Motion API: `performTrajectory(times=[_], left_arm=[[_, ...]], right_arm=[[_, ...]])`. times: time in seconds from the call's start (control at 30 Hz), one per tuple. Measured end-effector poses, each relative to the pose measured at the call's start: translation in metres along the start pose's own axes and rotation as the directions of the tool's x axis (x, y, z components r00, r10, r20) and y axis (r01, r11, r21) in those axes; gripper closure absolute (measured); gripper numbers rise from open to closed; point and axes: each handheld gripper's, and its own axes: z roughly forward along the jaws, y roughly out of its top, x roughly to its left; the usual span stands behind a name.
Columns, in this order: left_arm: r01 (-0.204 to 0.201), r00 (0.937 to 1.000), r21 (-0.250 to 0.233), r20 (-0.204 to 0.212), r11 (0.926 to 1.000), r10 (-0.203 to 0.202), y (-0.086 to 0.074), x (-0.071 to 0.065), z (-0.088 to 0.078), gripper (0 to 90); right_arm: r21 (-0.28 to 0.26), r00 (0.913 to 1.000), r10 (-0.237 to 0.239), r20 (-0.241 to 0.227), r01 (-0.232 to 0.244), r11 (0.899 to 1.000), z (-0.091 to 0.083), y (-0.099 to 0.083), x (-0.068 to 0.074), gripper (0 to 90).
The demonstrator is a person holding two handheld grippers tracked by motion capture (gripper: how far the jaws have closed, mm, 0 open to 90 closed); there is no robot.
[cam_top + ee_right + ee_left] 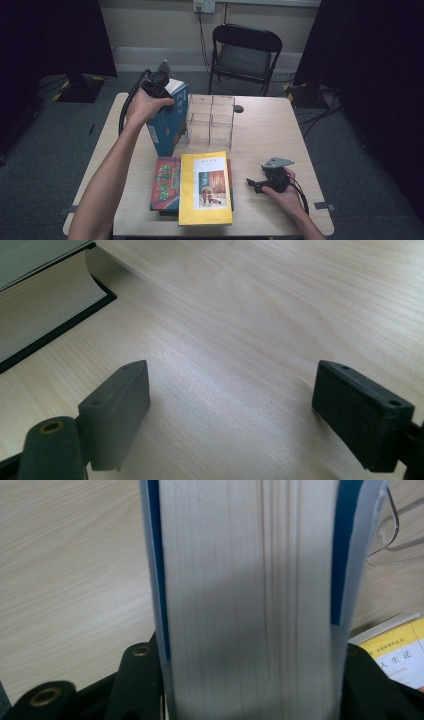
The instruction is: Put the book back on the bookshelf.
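Observation:
A thick blue book stands upright on the table, just left of a clear acrylic book holder. My left gripper grips the book's top from above, shut on it. In the left gripper view the pale page edge of the book sits between both jaws, which press on its blue covers. My right gripper rests low near the front right of the table. It is open, with only bare wood between its pads.
A yellow book lies on a red book at the front centre, and this stack's page edge lies close to the right gripper. A black folding chair stands behind the table. A small dark object lies beside the holder.

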Motion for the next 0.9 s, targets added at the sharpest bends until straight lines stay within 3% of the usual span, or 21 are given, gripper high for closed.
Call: performTrajectory(times=[0.27, 0.53, 0.67, 0.9], left_arm=[[0.007, 0.9998, 0.040, -0.019, 0.9992, -0.006, 0.001, 0.000, 0.004, 54.6], [0.035, 0.9993, 0.070, -0.013, 0.9970, -0.034, 0.006, -0.001, 0.002, 61.5], [0.011, 0.9995, 0.102, -0.030, 0.9947, -0.008, 0.013, -0.009, 0.001, 61.7], [0.027, 0.9993, 0.095, -0.027, 0.9951, -0.025, 0.020, -0.009, 0.000, 61.7]], right_arm=[[-0.001, 1.0000, -0.002, 0.000, 0.002, 1.000, 0.000, 0.000, 0.000, 15.1], [0.000, 1.0000, -0.002, -0.002, 0.002, 1.000, 0.000, 0.000, 0.000, 15.1], [0.000, 1.0000, -0.001, -0.003, 0.001, 1.000, 0.000, 0.000, 0.000, 15.1], [-0.001, 1.0000, -0.004, -0.003, 0.004, 1.000, 0.000, 0.000, 0.000, 15.1]])
